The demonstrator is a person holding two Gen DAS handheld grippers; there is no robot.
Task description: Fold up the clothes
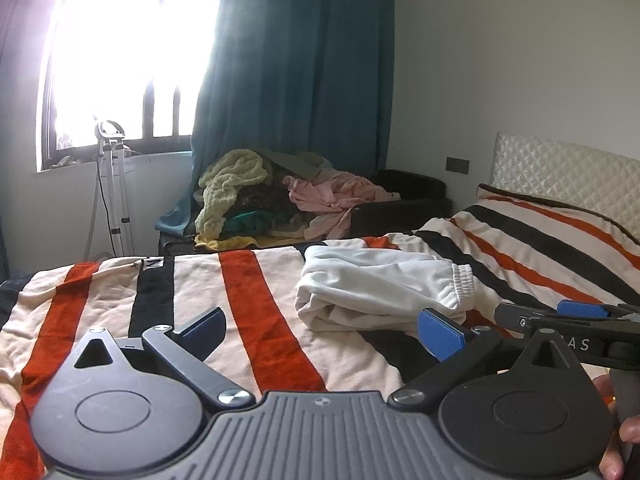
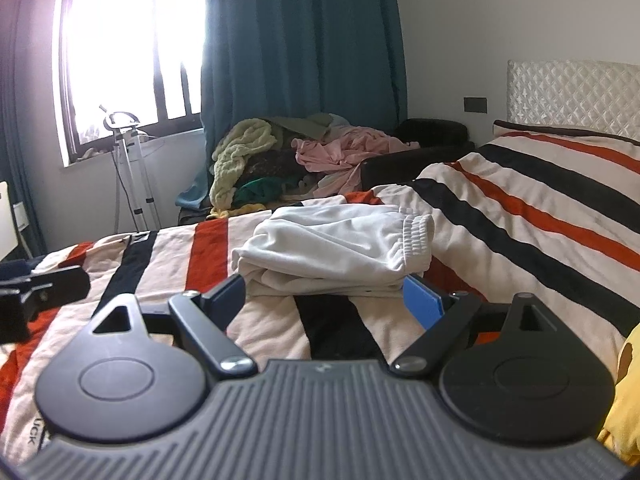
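Both claws, left claw (image 1: 322,330) and right claw (image 2: 323,298), stand wide apart, empty. White garment (image 2: 332,252) lies folded mid-frame on striped bed (image 2: 520,216). Recommend sliding jaws low under its near edge.

Both wrist cameras sit low over the striped blanket (image 1: 256,304), facing the far window (image 2: 120,52), sharing the folded white garment (image 2: 332,248), nearer in the right view.
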